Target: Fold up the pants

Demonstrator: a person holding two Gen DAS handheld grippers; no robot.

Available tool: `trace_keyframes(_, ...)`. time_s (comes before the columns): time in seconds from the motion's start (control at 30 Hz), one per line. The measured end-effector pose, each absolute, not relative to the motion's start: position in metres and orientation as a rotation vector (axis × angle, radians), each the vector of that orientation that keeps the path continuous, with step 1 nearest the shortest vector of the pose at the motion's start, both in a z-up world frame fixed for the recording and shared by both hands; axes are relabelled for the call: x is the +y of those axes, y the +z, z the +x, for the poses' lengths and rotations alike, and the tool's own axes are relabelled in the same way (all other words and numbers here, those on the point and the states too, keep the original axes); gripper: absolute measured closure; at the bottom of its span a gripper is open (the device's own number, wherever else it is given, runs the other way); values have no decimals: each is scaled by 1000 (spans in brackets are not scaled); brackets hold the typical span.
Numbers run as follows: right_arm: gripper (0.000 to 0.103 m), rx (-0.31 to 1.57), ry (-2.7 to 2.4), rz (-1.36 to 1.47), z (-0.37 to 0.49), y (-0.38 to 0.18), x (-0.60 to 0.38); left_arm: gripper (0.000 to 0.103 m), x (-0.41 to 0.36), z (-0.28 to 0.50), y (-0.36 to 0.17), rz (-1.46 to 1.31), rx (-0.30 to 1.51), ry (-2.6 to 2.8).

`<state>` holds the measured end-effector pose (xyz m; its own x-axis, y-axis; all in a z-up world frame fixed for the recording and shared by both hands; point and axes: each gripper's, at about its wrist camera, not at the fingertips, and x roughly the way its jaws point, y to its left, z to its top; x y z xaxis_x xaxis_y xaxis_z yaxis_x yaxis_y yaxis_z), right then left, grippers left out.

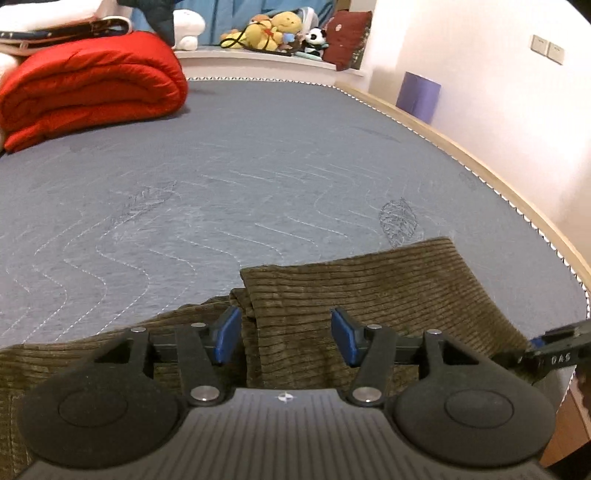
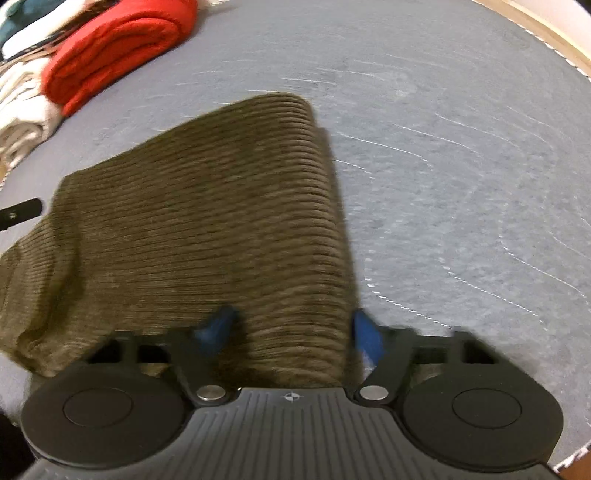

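In the left wrist view, the left tongs [image 1: 286, 338] hang spread over the olive corduroy pants [image 1: 369, 295], which lie folded over on the grey quilted bed [image 1: 258, 166]; the blue pads [image 1: 229, 334] stand clear of the cloth on either side of a raised fold seam, pinching nothing, while the tip of the right tongs [image 1: 554, 350] pokes in at the right edge beside the bed's wooden rim. A rolled red quilt [image 1: 92, 88] and a heap of soft toys [image 1: 273, 33] sit well apart at the far end. The risk here, as I judge it, is that the upper layer is loose and ridged, so a closing pinch taken from this height could catch only the top ply and drag the fold askew instead of lifting both layers together. In the right wrist view, which is motion-blurred, the right tongs [image 2: 291, 332] straddle the near right edge of the pants [image 2: 207, 206], with the thick folded border running up between the blue pads [image 2: 365, 336]; the pads look about as wide as the cloth between them, but the blur hides whether they press on it, so I cannot tell if it is gripped. The left tongs [image 2: 22, 212] show as a dark tip at the far left edge. If this side lifts while the left holds nothing, the folded stack would likely skew or spill open toward the left.
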<state>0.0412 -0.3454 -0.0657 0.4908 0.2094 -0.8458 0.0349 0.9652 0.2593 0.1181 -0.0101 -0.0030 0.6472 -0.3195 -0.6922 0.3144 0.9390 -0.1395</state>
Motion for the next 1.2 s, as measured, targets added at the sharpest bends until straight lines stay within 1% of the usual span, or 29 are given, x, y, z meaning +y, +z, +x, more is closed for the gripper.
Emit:
trace_keyframes(0.03,61,1043,104,249,40,-63,-343,43,-9,117,-4,-6,783,-359)
trace_keyframes(0.07,74,1023,102,240,38,-58,-340,43,-5,117,-2,-13,778,-360)
trace_keyframes(0.1,79,997,110,229,36,-52,-336,43,-3,116,0,-29,774,-364)
trace_keyframes(0.17,82,927,125,173,29,-36,-323,43,2,116,6,-81,768,-381)
trace_keyframes(0.23,84,849,159,98,21,-20,-305,43,8,112,14,-151,766,-417)
trace_keyframes(0.27,84,804,190,61,16,-11,-294,38,10,111,18,-191,769,-439)
trace_keyframes(0.3,84,767,220,28,11,-4,-284,30,11,110,20,-239,775,-468)
trace_keyframes(0.4,84,665,318,-89,-2,12,-246,22,13,109,23,-386,808,-586)
trace_keyframes(0.53,84,581,432,-250,-20,11,-199,19,4,111,22,-487,865,-745)
trace_keyframes(0.77,85,520,544,-457,-38,-2,-145,19,-27,106,21,-301,895,-805)
trace_keyframes(0.83,85,508,564,-492,-40,-3,-135,23,-31,103,18,-243,891,-763)
trace_keyframes(0.87,85,505,568,-502,-39,-4,-130,41,-32,103,16,-225,892,-747)
trace_keyframes(0.9,85,504,572,-508,-38,-4,-127,71,-31,105,14,-208,901,-727)
trace_keyframes(0.93,85,504,575,-514,-40,-4,-127,80,-29,107,12,-203,909,-708)
trace_keyframes(0.97,85,505,576,-517,-38,-4,-125,83,-26,108,10,-198,918,-687)
trace_keyframes(1.07,84,512,588,-521,-34,-5,-125,84,-18,111,3,-195,927,-657)
trace_keyframes(1.1,82,516,597,-533,-33,-5,-122,84,-14,110,2,-194,925,-647)
trace_keyframes(1.13,80,518,610,-548,-31,-5,-121,85,-9,110,2,-201,924,-638)
trace_keyframes(1.17,73,521,630,-558,-30,-5,-120,85,-1,111,4,-213,922,-630)
trace_keyframes(1.2,68,521,650,-555,-30,-2,-118,85,7,111,5,-226,916,-618)
